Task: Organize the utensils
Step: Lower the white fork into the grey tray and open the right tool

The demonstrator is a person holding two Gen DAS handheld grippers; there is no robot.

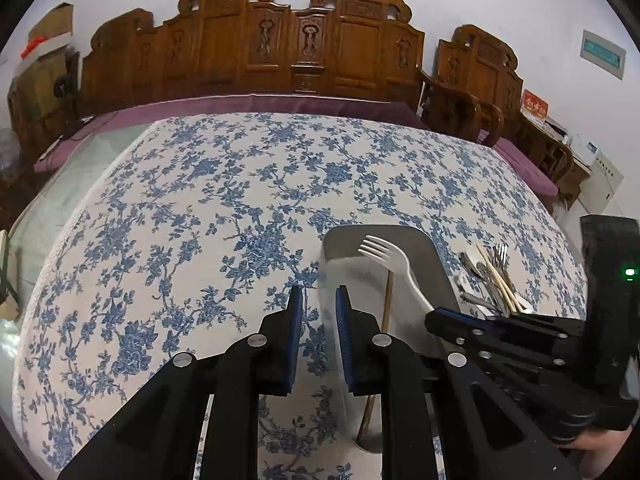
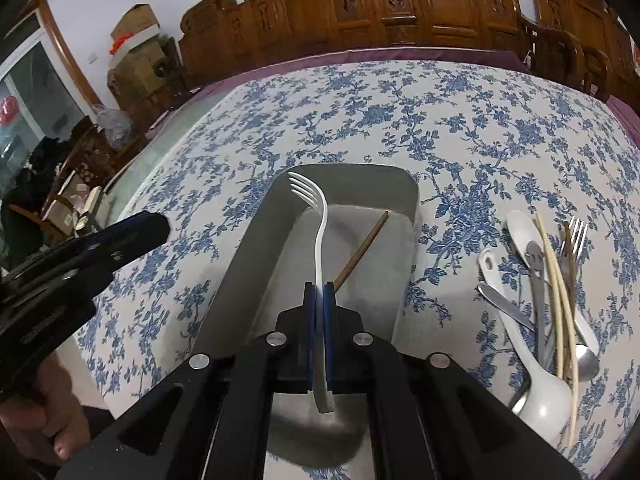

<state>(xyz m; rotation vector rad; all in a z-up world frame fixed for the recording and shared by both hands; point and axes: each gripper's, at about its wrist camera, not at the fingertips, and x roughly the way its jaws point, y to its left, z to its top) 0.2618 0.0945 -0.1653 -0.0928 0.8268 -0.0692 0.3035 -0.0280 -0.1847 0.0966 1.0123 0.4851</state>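
Holding the white plastic fork point(image 2: 319, 236) by the lower part of its handle, my right tool point(image 2: 319, 294) has its blue pads pinched tight on it, tines pointing away from me and out over the grey tray point(image 2: 256, 236), so I judge the fork is on its way down into that tray. I grip it low on the handle because that leaves the tined end free to go in first and lets the butt stick out behind the pads, clear of the tray floor. One brown wooden chopstick point(image 2: 362, 249) already lies slantwise on the tray bottom, which tells me this tray is where the sorted pieces go. My left tool point(image 1: 318, 304) hangs just beside the tray's near-left wall with its pads a narrow gap apart and nothing between them; I keep it off to that side so it does not block the right one's path. The unsorted pile point(image 2: 548, 300) waits on the flowered tablecloth point(image 2: 460, 128) of the surface to the right of the tray: white ceramic spoons, pale chopsticks, a metal fork, metal spoons, all crossed over one another. I expect that tangle to be the awkward part, since lifting one piece may drag its neighbours along.
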